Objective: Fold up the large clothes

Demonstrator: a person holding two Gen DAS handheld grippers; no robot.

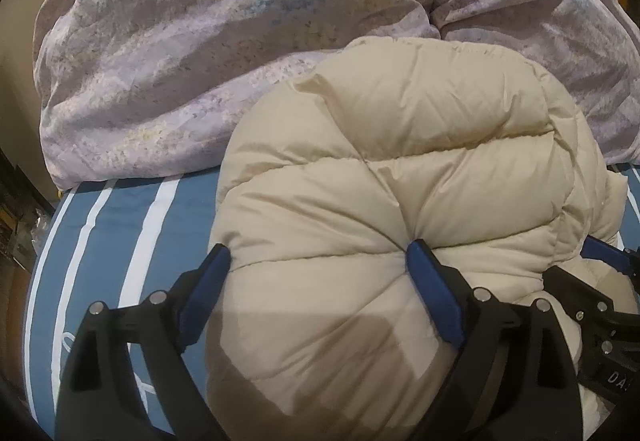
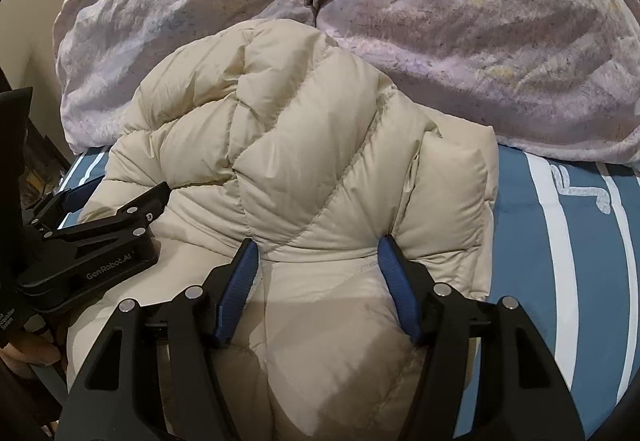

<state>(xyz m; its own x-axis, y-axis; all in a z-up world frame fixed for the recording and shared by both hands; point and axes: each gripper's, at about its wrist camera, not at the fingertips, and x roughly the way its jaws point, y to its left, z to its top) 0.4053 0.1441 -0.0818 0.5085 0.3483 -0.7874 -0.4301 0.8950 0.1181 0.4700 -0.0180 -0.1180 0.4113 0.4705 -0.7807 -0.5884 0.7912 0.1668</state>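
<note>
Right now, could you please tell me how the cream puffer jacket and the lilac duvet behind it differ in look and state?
The puffer jacket is plain cream with stitched, puffy quilt channels; the duvet is lilac with a faint mottled print and no visible quilting. The jacket is a compact bundle near the cameras, with both tongs closed on its near edge; the duvet is a far larger heap behind it, untouched. Both are soft, bulky and lie on the blue striped sheet.

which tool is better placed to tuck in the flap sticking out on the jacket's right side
Right, probably. The right tool grips the jacket just beside that flap, while the left tool sits at the jacket's far edge.
</note>
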